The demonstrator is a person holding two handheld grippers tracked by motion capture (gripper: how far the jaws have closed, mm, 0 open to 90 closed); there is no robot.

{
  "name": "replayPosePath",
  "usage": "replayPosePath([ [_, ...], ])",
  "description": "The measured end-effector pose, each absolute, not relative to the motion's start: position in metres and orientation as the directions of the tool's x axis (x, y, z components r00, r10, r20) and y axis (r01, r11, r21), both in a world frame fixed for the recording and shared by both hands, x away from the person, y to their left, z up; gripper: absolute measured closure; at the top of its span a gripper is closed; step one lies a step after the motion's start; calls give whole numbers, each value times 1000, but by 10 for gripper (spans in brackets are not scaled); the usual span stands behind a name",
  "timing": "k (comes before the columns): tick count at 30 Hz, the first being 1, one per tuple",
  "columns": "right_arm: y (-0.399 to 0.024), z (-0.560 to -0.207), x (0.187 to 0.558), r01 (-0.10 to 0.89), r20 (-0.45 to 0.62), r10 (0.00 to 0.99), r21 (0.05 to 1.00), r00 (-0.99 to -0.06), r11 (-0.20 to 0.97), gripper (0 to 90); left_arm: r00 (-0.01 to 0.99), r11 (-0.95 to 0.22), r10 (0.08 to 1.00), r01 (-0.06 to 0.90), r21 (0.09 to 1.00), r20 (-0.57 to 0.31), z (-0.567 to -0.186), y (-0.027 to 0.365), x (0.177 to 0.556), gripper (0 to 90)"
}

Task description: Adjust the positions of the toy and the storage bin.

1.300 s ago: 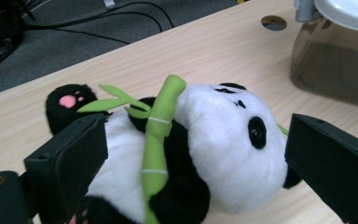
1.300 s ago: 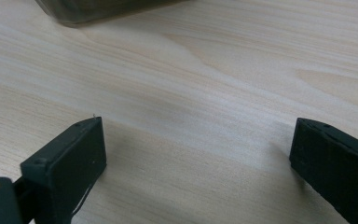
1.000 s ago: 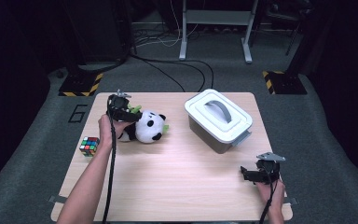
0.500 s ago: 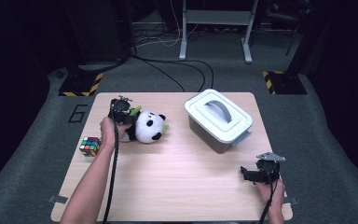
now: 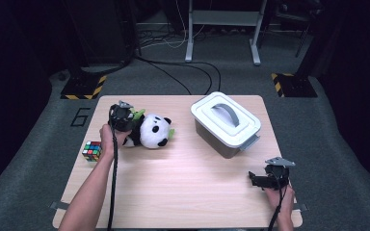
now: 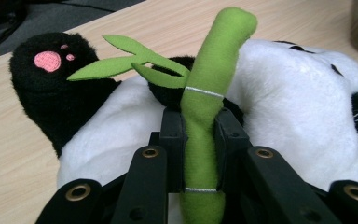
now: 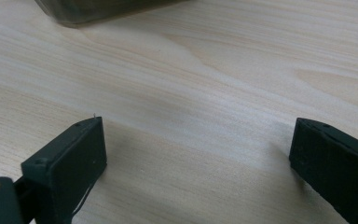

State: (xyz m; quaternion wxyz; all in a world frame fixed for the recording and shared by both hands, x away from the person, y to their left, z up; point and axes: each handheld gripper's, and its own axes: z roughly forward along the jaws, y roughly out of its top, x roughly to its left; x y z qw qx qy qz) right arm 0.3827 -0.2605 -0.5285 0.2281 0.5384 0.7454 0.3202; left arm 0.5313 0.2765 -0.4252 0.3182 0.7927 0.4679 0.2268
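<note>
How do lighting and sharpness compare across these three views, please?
High view: table brightly lit, surrounding floor dark, slightly soft. Left gripper view: green bamboo stalk crisp, table behind it blurred. Right gripper view: wood grain sharp, the near black pads soft, grey bin dim at top.

Likely a lab: floor cables (image 5: 173,72), hazard-striped feet (image 5: 84,89), equipment stand (image 5: 221,29).

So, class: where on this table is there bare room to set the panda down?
Free: the wide middle and near strip of the table, between the left forearm and right claw. Crowded: the far edge, with panda, lidded box and cube.
</note>
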Motion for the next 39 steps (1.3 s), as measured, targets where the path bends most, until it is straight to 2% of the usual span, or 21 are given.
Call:
replayPosePath([
  [24, -261, -529, 383, 657, 5, 949, 723, -316, 215, 31, 607, -401, 792, 441, 803, 63, -402, 293, 466, 768],
  [39, -261, -529, 383, 656, 4, 949, 723, -316, 215, 31, 677, -438, 734, 415, 798, 51, -413, 302, 432, 767],
])
